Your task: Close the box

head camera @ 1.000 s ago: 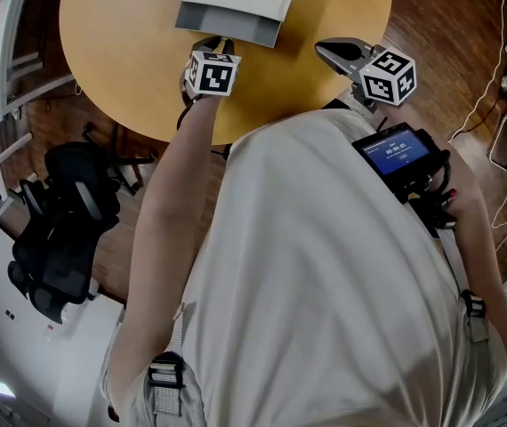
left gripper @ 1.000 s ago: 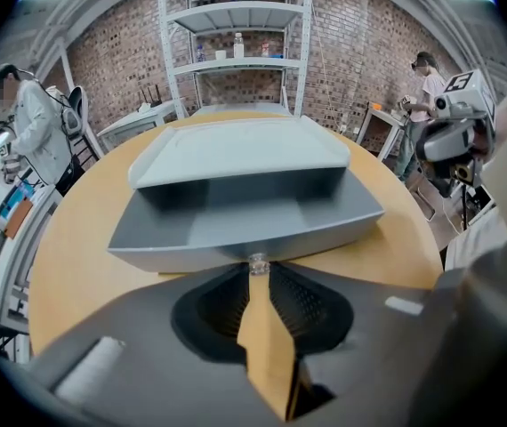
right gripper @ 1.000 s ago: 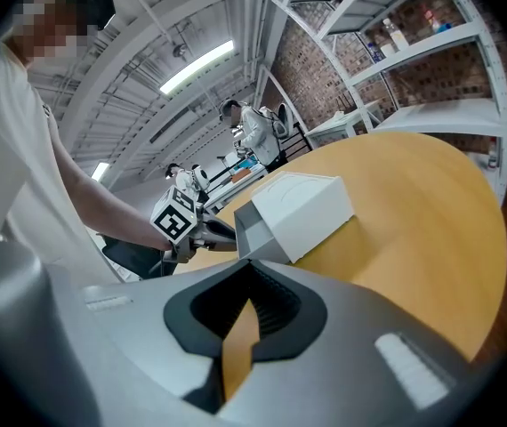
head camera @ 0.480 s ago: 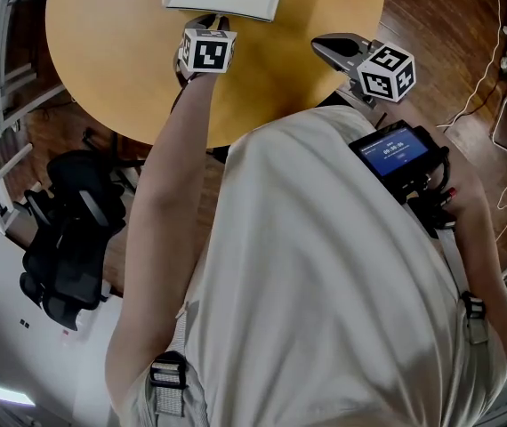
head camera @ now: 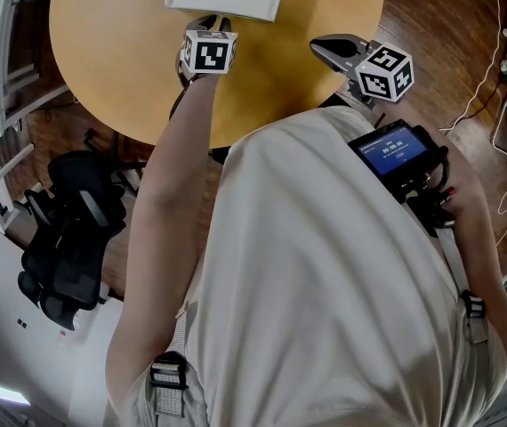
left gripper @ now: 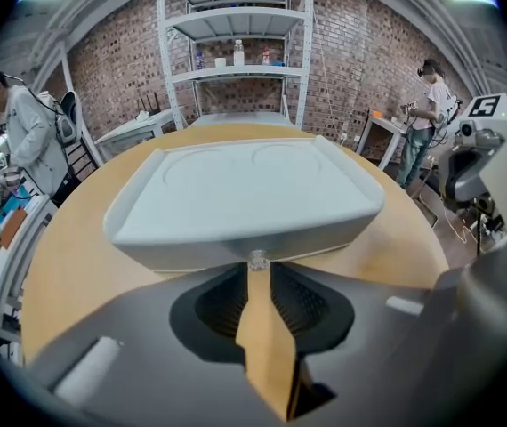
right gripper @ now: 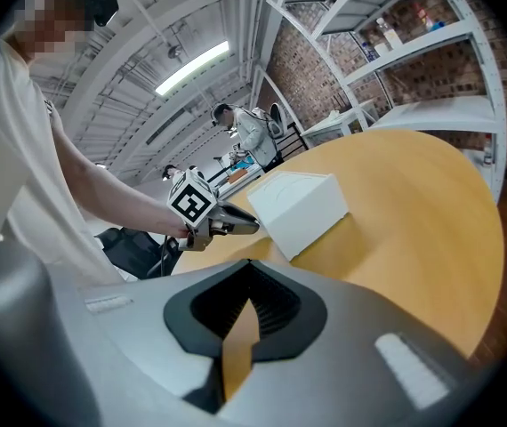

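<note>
You're holding the left gripper (left gripper: pixel 255 269) at the closed box's (left gripper: pixel 240 194) near edge, jaws just opening slightly, empty; right gripper (right gripper: pixel 248 299) hovering, pinched together, empty.

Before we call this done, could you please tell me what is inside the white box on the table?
Nothing inside can be seen: the white box is closed, its lid covering the interior. Only the lid's top, with two faint round outlines, shows.
</note>
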{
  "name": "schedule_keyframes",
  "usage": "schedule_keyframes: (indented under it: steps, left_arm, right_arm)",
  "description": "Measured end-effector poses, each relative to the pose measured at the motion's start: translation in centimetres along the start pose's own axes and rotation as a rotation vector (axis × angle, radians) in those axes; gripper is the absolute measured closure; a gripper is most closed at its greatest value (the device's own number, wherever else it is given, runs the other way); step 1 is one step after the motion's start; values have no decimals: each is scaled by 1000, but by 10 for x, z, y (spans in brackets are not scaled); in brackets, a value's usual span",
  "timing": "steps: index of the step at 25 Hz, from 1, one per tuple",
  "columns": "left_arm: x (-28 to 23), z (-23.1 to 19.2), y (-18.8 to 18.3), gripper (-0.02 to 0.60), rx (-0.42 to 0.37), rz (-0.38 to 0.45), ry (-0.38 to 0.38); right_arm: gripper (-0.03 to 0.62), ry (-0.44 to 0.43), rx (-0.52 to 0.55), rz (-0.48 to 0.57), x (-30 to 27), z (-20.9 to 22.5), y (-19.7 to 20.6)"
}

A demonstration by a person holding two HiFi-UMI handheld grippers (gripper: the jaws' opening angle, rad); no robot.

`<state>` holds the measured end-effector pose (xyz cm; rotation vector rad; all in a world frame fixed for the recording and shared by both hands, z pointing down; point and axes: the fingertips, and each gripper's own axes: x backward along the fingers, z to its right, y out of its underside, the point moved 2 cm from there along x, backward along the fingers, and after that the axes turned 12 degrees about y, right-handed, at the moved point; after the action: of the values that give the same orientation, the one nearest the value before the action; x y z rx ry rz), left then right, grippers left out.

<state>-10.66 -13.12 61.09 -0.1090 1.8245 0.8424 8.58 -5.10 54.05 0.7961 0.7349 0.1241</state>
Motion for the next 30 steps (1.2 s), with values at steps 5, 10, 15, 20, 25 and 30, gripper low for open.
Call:
schedule_keyframes:
  steps: [5,10,15,20,25,30]
  left_arm:
    - [18,1,21,503,38,22,-26]
    - [55,10,41,517,125,126,-43]
    - [100,26,66,565,201,254,-103]
    - [133,50,82,580,238,388,-132]
    - [154,83,86,580,253,507,-115]
    - [158,93,85,580,259,547,-109]
  right_arm:
    - [592,-34,52,-2,-6,-7,-8]
    - [592,-83,111,-14,-14,-23,-14]
    - [592,-144,181,-36,-21,-42,-14]
    - [592,-207,248,-48,-28,-58,-19]
    - [592,-255,292,-58,-33,-74,-23]
    - [592,-281,316,-68,-34,-82,-22]
